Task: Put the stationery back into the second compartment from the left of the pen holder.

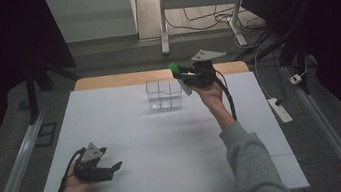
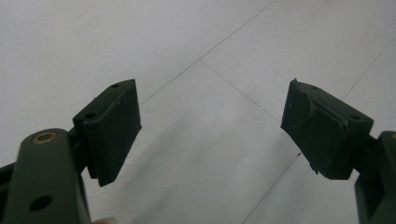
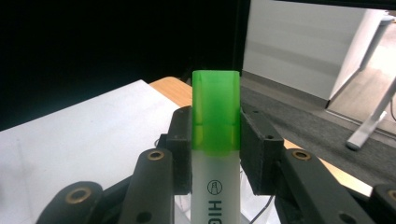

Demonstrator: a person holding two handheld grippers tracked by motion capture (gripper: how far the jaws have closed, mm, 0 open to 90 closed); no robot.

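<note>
My right gripper (image 1: 181, 74) is raised over the far right part of the white table (image 1: 135, 181), shut on a highlighter (image 1: 179, 77) with a green cap and a pale barrel. In the right gripper view the highlighter (image 3: 215, 140) stands clamped between both pads, green cap uppermost. Just to its left in the high view sits a clear plastic box (image 1: 164, 95) with dividers. My left gripper (image 1: 116, 167) lies low near the front left of the table, held in a hand. Its fingers (image 2: 114, 128) stand wide apart with bare table between them.
A strip of wooden tabletop (image 1: 106, 81) shows behind the white sheet. A power strip (image 1: 280, 110) lies on the floor at the right. Desk legs and cables stand beyond the table. Metal rails run along both sides.
</note>
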